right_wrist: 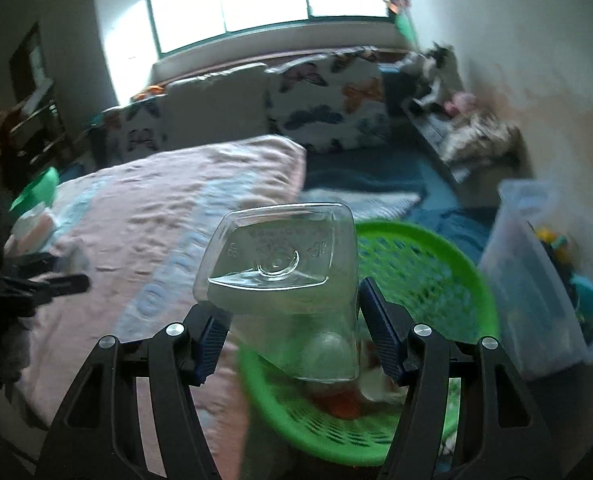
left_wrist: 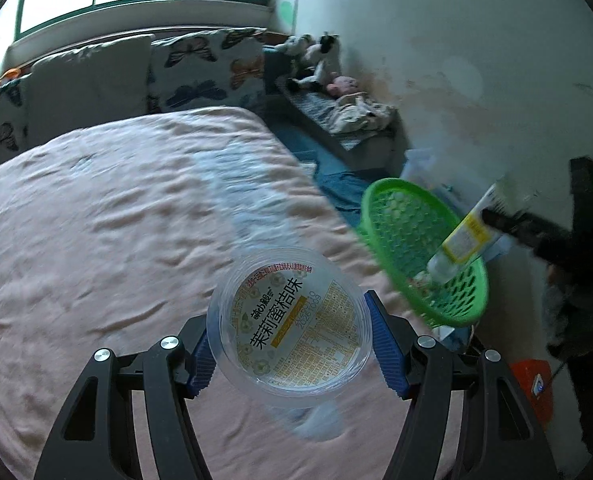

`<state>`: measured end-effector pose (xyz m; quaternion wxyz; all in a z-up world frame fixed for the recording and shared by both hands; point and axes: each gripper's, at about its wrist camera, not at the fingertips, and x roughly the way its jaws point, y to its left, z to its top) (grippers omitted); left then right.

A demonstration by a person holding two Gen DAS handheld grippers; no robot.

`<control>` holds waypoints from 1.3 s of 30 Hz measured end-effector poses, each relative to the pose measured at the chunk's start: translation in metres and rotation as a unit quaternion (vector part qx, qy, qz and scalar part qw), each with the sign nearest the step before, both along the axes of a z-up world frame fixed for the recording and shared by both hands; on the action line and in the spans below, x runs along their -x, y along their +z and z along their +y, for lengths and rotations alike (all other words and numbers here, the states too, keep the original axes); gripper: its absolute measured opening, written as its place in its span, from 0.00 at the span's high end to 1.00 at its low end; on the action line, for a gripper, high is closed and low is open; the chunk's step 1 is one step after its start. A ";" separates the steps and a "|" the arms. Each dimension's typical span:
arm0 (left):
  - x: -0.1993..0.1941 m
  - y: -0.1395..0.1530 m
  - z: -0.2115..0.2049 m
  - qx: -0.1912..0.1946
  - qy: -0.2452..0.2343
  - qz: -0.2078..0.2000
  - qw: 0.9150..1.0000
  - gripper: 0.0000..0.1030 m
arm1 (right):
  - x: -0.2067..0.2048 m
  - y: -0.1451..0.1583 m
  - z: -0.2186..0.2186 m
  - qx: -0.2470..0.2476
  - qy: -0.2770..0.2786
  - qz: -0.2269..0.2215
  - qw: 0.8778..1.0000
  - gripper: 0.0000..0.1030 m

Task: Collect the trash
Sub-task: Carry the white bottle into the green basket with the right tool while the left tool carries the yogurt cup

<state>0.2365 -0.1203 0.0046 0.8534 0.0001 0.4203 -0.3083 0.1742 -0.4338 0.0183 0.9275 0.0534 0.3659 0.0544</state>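
Right hand-held gripper [right_wrist: 292, 334] grasped an empty bottle [right_wrist: 284, 272] over the green basket [right_wrist: 448, 280]; left hand-held gripper [left_wrist: 288, 344] clutched a plastic cup [left_wrist: 290, 328] above the bed [left_wrist: 116, 208]. Releasing likely came next.

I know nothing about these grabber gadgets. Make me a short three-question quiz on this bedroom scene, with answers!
1. True or false: the left gripper grips a round clear cup with a printed label.
2. The right gripper holds which item? A) a spoon B) a clear square bottle C) a sock
3. Fill in: the green ______ beside the bed sits right under the bottle.

Key
1. True; both blue pads press its sides.
2. B; it is seen end-on, base toward the camera.
3. basket; some items already lie inside.
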 end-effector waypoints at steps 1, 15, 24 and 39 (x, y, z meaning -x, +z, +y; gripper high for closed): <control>0.000 0.002 -0.008 0.000 -0.005 -0.001 1.000 0.38 | 0.000 -0.008 -0.007 -0.009 -0.009 0.007 1.000 0.39; -0.007 0.015 -0.103 -0.004 -0.062 -0.003 0.998 0.38 | -0.003 -0.083 -0.053 -0.093 -0.072 0.079 0.990 0.38; -0.011 0.008 -0.149 -0.005 -0.091 0.009 0.996 0.38 | 0.005 -0.089 -0.072 -0.122 -0.085 0.078 0.986 0.29; -0.014 -0.022 -0.196 -0.024 -0.107 0.043 0.993 0.38 | 0.055 -0.042 -0.067 -0.026 -0.086 0.003 0.996 0.29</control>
